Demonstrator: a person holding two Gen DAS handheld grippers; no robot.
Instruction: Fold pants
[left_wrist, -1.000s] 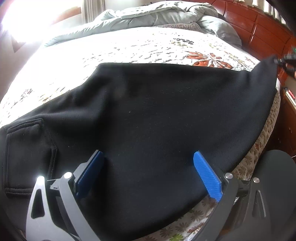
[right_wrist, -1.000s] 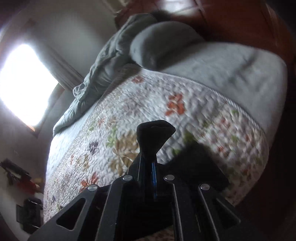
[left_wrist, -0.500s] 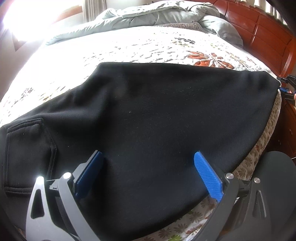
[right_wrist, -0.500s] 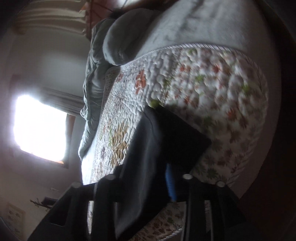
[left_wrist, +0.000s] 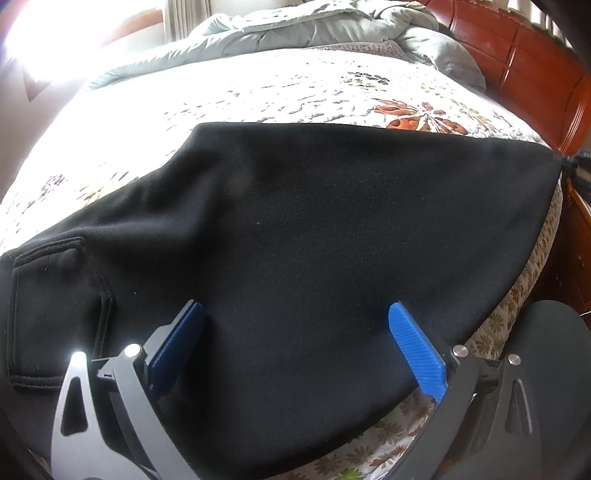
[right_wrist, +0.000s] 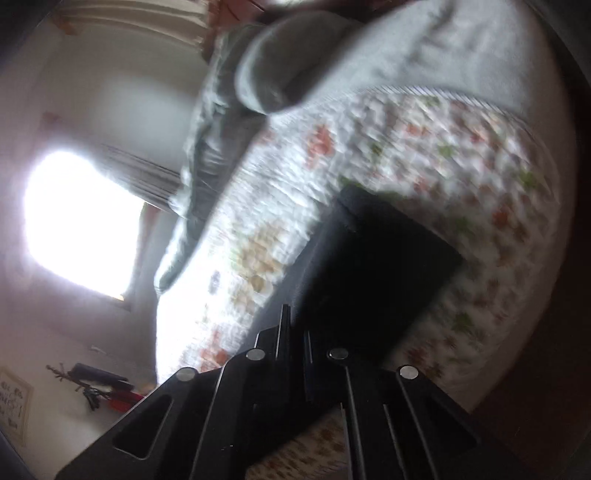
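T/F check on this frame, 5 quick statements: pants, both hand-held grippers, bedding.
1. The black pants lie spread on the floral quilt. True.
2. The left hand-held gripper is clamped on the fabric. False: its blue pads stand wide apart over the pants.
3. The right hand-held gripper is shut on the pants. True.
4. A patch pocket shows at the left view's left edge. True.
5. The grey duvet covers the pants. False: it is bunched at the far side of the bed.
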